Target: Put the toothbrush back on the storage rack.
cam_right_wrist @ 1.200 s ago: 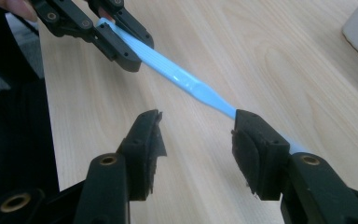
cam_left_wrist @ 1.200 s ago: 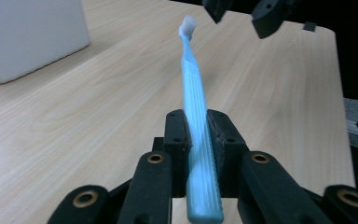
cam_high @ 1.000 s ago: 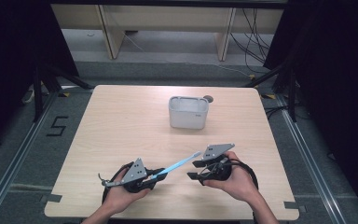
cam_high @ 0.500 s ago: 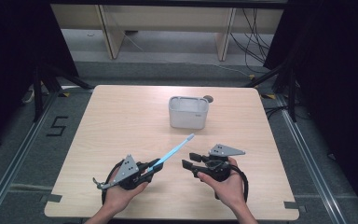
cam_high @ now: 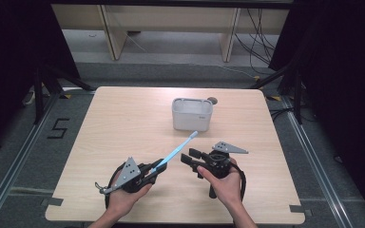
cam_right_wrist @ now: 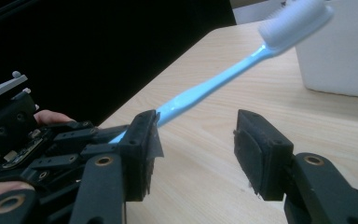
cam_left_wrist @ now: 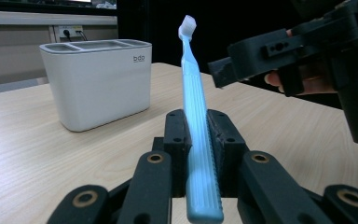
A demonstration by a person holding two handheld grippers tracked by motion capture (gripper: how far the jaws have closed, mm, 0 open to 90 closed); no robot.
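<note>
A light blue toothbrush [cam_high: 178, 149] with a white head juts from my left gripper [cam_high: 158, 167], which is shut on its handle [cam_left_wrist: 193, 93]. The head points toward the white holder [cam_high: 192, 118]. My right gripper [cam_high: 188, 156] is just right of the brush shaft, held a little above the table. Its jaws have just been opening and stand wide with nothing between the pads [cam_right_wrist: 256, 149]. The brush [cam_right_wrist: 214, 86] passes behind its left jaw and over the gap, untouched. In the left gripper view the right gripper [cam_left_wrist: 261, 51] hangs close beside the brush head.
The holder [cam_left_wrist: 98, 84] is an open-topped white box with several compartments, standing at the middle far part of the wooden table [cam_high: 123, 118]. A small dark object [cam_high: 212, 100] lies behind it. Both hands work near the front edge.
A second ago the brush head lay at the right gripper's jaws. The left gripper has since swung the brush toward the holder, and the right gripper now sits apart from it.
</note>
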